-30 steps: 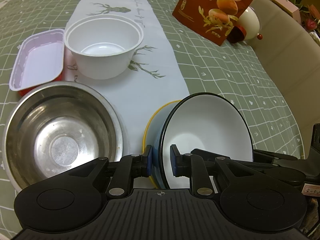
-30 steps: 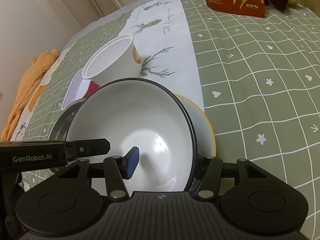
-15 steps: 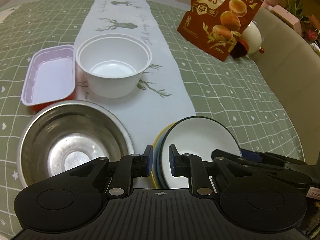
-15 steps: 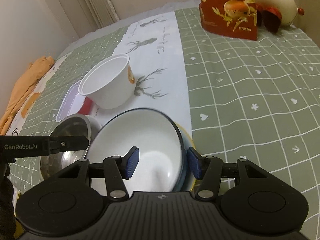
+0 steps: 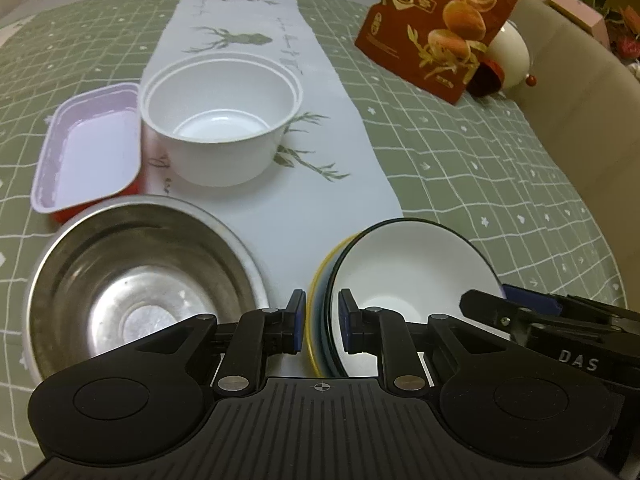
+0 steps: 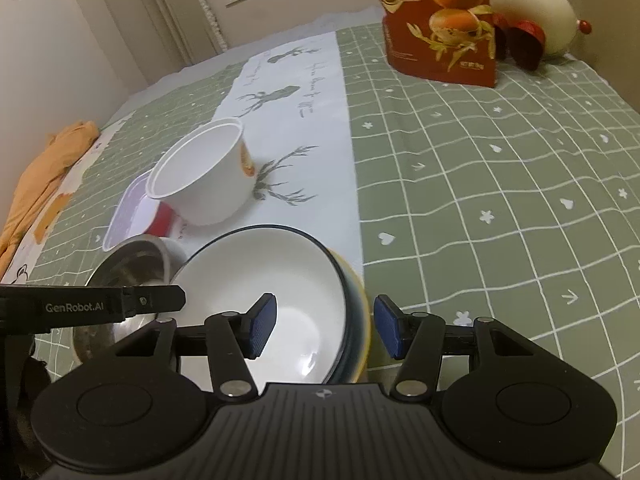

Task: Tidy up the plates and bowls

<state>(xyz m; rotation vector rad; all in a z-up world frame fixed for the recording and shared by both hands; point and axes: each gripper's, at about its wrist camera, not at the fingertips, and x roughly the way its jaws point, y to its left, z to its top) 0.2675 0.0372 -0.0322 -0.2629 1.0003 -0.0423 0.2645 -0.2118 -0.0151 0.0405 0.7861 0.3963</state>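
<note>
Two hand-held black grippers with blue pads are seen at the near edge of a table covered by a green checked cloth (image 5: 500,168). The left gripper (image 5: 322,326) is nearly closed, its pads clamped on the near rims of a stack at 6 o'clock: a white ceramic bowl with a dark rim (image 5: 404,272) nested in a yellow-rimmed bowl (image 5: 320,276). The right gripper (image 6: 324,326) is held partly open, straddling the right side of the same stack, one pad inside the white bowl and the other outside the yellow rim; whether either pad touches cannot be told, and nothing is seen to be gripped. In the left wrist view a round stainless steel bowl (image 5: 140,280) is found at 8 o'clock, just beside the stack but apart from it. Farther off, at 10 o'clock, a shallow rectangular pale lilac tray with a red underside (image 5: 88,148) is placed, and just beside it, at 11 o'clock, a deep white plastic bowl (image 5: 220,120) stands upright on a white runner printed with deer (image 5: 256,36). At 1 o'clock, well apart, a red-brown pouch of quail eggs (image 5: 444,28) is propped, with a white egg-shaped ornament (image 5: 514,56) behind it. An orange cloth (image 6: 44,176) is seen at the table's far left edge in the right wrist view.
</note>
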